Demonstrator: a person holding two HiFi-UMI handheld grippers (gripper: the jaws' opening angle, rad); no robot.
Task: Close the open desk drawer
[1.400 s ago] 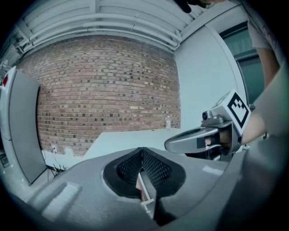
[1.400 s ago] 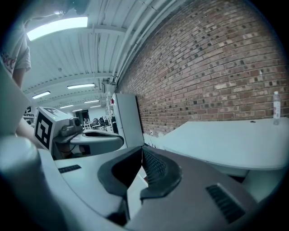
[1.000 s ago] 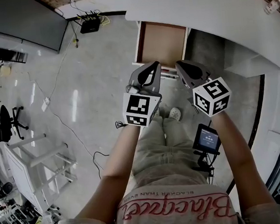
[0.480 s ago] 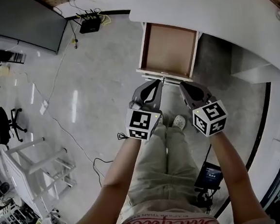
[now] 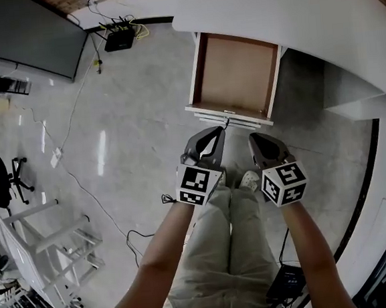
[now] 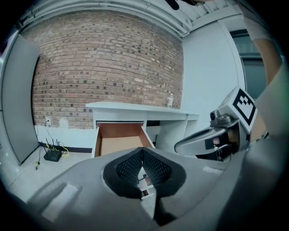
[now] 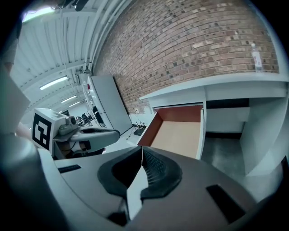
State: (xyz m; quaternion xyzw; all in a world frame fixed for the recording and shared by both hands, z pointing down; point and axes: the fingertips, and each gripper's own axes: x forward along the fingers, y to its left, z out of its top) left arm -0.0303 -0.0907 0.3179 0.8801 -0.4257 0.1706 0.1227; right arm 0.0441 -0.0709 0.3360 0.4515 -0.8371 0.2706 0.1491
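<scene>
Empty drawer [image 5: 236,72] hangs wide open from the desk [image 5: 288,14], left claw [image 5: 213,133] and right claw [image 5: 256,139] both pinched together on nothing, apparently just short of its front, lined up to shove it in.

- The left gripper [image 5: 216,132] and right gripper [image 5: 254,140] have smooth grey shells that taper to a point.
- Each carries a white cube [image 5: 197,183] printed with black square markers.
- Black ribbed pads [image 6: 131,168] line the inner faces of the jaws.
- The person wears light beige trousers [image 5: 221,248] and pale shoes [image 5: 249,179]; the forearms are unsleeved.
</scene>
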